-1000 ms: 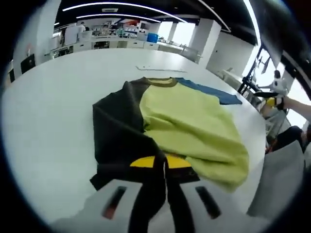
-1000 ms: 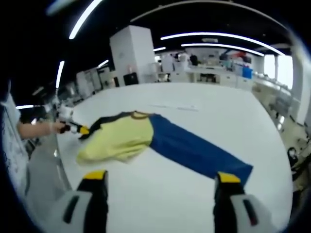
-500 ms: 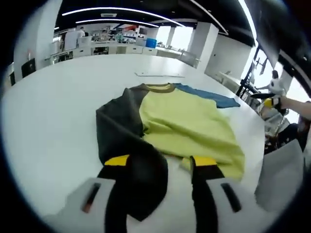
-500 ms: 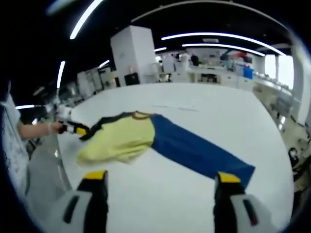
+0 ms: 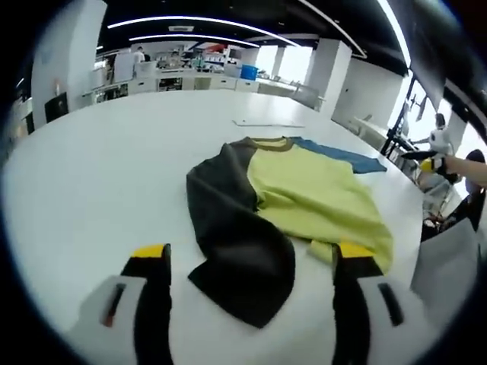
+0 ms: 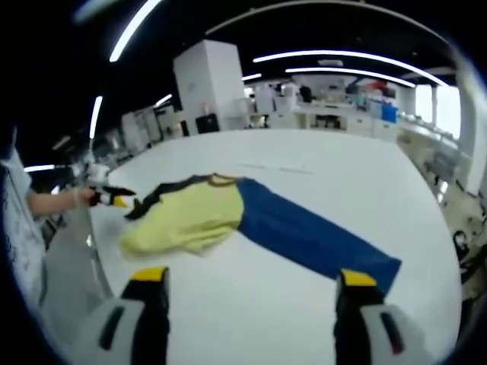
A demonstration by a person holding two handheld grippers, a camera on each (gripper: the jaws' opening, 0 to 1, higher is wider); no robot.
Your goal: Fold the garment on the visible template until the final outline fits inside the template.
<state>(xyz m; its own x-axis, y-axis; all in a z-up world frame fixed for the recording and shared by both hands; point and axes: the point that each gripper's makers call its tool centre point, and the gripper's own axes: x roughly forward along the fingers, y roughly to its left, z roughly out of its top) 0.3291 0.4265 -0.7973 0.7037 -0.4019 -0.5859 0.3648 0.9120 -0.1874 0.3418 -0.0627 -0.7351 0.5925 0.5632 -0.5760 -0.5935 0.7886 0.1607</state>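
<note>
Garment spread on the white bench, both tongs wide and empty.

The garment (yellow-green body, one dark sleeve, one blue) lies flat on the bench top; its dark sleeve reaches toward the left tongs, whose jaws stand apart above the cloth. In the right gripper view the blue sleeve stretches toward the right tongs, jaws likewise apart, gripping nothing.
</note>
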